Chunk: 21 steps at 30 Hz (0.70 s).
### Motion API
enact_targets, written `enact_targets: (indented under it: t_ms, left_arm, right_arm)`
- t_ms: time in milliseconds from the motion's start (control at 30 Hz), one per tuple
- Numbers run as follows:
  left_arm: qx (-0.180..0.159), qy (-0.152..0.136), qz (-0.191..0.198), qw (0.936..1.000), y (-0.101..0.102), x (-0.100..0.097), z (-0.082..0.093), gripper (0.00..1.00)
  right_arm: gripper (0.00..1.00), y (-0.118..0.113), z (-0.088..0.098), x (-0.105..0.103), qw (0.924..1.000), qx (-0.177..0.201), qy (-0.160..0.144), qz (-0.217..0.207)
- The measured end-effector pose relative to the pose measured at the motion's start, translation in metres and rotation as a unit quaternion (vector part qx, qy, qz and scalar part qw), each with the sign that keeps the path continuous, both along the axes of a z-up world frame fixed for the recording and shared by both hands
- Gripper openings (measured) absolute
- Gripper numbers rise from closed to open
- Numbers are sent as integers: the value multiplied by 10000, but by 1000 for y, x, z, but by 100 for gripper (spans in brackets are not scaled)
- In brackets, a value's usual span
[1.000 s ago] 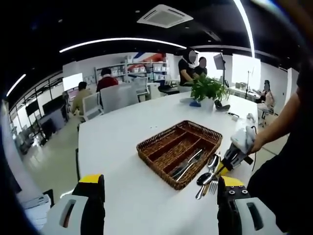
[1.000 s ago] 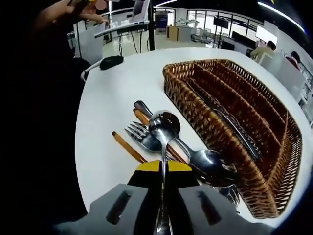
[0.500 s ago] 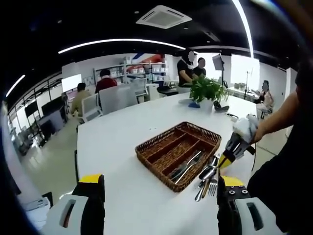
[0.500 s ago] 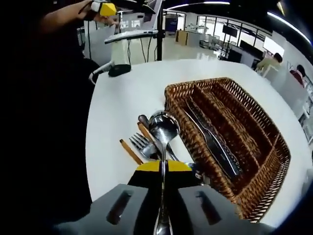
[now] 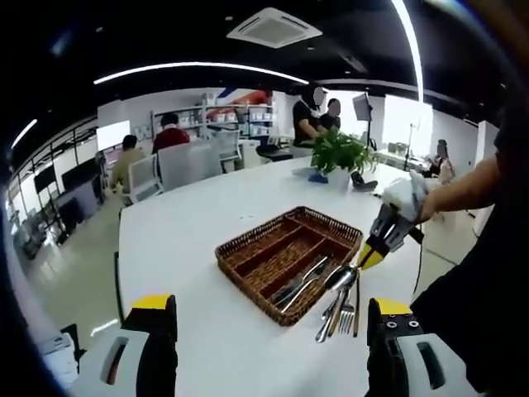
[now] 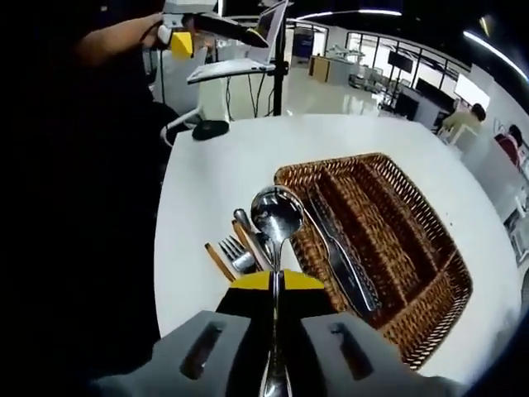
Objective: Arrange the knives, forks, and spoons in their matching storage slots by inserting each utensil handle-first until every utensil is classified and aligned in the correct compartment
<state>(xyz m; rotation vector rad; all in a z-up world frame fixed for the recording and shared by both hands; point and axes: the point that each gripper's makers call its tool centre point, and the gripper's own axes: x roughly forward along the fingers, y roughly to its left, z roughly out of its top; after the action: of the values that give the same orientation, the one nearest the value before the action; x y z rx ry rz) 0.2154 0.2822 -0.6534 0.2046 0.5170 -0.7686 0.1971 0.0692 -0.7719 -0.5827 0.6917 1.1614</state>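
A brown wicker cutlery basket (image 5: 240, 277) with long compartments lies on the white table (image 5: 190, 240). Two knives (image 5: 299, 281) rest in one slot, seen again as knives (image 6: 337, 259) in the basket (image 6: 291, 179). My right gripper (image 6: 275, 283) is shut on a steel spoon (image 6: 277, 213), bowl pointing away, held in the air above a loose pile of forks and wooden-handled utensils (image 6: 238, 255). In the left gripper view that right gripper (image 5: 383, 237) hangs over the pile (image 5: 339, 311) with the spoon (image 5: 340, 277). My left gripper (image 5: 271, 335) is open, nothing between its fingers.
A potted plant (image 5: 338, 152) stands at the table's far end. People sit at desks and chairs (image 5: 187, 163) beyond it. A black mouse (image 6: 211, 129) lies near the table's edge. A hand holds the left gripper (image 6: 187, 20) above that edge.
The right gripper has risen with the spoon, away from the pile and table; basket and pile look smaller in its view. The left gripper stays open.
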Motion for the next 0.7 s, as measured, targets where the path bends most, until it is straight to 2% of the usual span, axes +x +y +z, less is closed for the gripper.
enact_targets:
  t_ms: [233,400,567,700]
  left_arm:
    - [-39,-60,-12,10000,-4,2,5,100]
    - [-229,-42,18,9997,-8,5,4,100]
    - [-166,18,-75,9998,-15,3,3,100]
    - [-153,-24,-105,9998,-16,6,6,100]
  right_arm:
    - [0,-3,21,9,9999,-77,3,68]
    - [0,-6,40,18,9992,-123,-258,291]
    - [0,-8,57,27,9984,-128,-400,390]
    - [0,-8,68,29,9961,-204,-557,654]
